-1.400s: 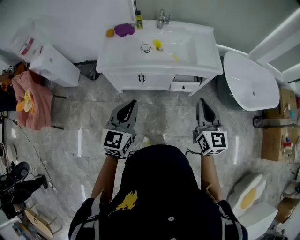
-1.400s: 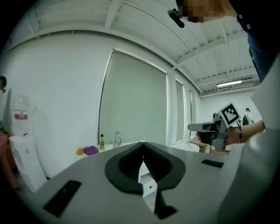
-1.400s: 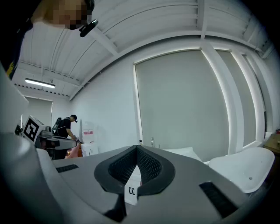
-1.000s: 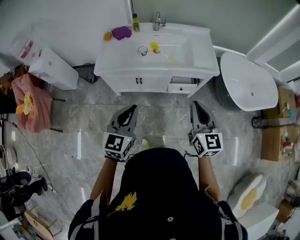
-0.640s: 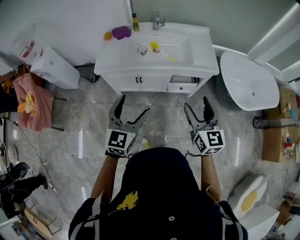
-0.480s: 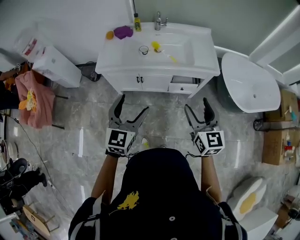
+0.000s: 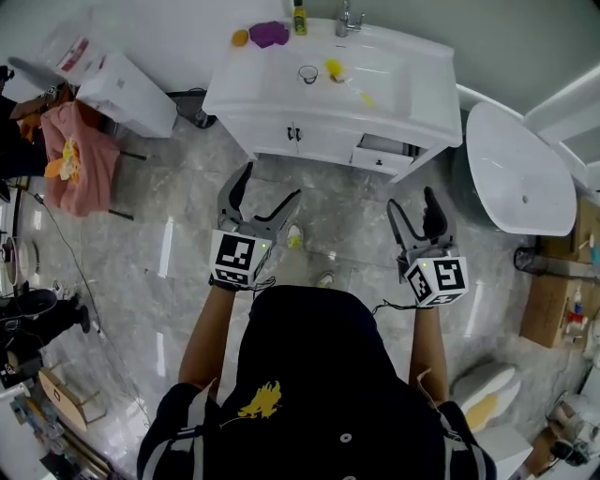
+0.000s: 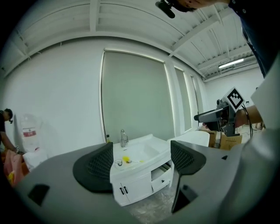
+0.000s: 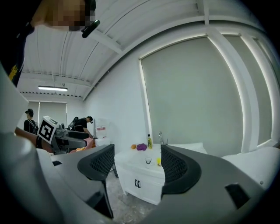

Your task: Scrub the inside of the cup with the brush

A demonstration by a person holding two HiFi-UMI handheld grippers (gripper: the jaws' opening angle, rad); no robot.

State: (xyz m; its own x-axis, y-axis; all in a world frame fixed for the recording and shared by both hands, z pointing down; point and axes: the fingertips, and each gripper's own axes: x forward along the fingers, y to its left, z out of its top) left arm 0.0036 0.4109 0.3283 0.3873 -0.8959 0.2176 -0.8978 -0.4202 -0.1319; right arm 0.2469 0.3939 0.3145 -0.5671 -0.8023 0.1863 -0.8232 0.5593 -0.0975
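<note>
Head view, looking down. In the middle of the frame, a bit to the left, the left gripper point(image 7: 272, 184), above the grey floor point(image 7: 187, 253). Jaws wide apart, nothing between them. In the middle right, the right gripper point(image 7: 412, 199), jaws apart too but not quite as wide, also empty. At the top of the frame, a white desk point(image 7: 272, 105) with a sink point(image 7: 389, 80), well apart from both grippers. On the desk, by the sink, a small clear cup point(image 7: 307, 73), standing upright. Just to its right, the brush point(image 7: 335, 68) with a yellow head, thin handle pointing toward the sink. Cannot tell if touching the cup. Along the back edge, an orange thing point(image 7: 241, 37), a purple thing point(image 7: 269, 34), a bottle point(image 7: 299, 19) and a tap point(image 7: 349, 19). At the right, a white tub point(image 7: 520, 173). At the upper left, a pink cloth point(image 7: 80, 159).

Left gripper view. Two dark jaws wide apart low in the frame, only air between them. Far off through the gap, the desk, with the cup point(image 8: 118, 163) and the yellow brush point(image 8: 126, 159) side by side on top.

Right gripper view. Jaws apart, nothing held. Far off in the gap, the desk again, with the cup point(image 9: 148, 160) and brush point(image 9: 158, 161) near each other on top, bottle and purple thing behind them.
</note>
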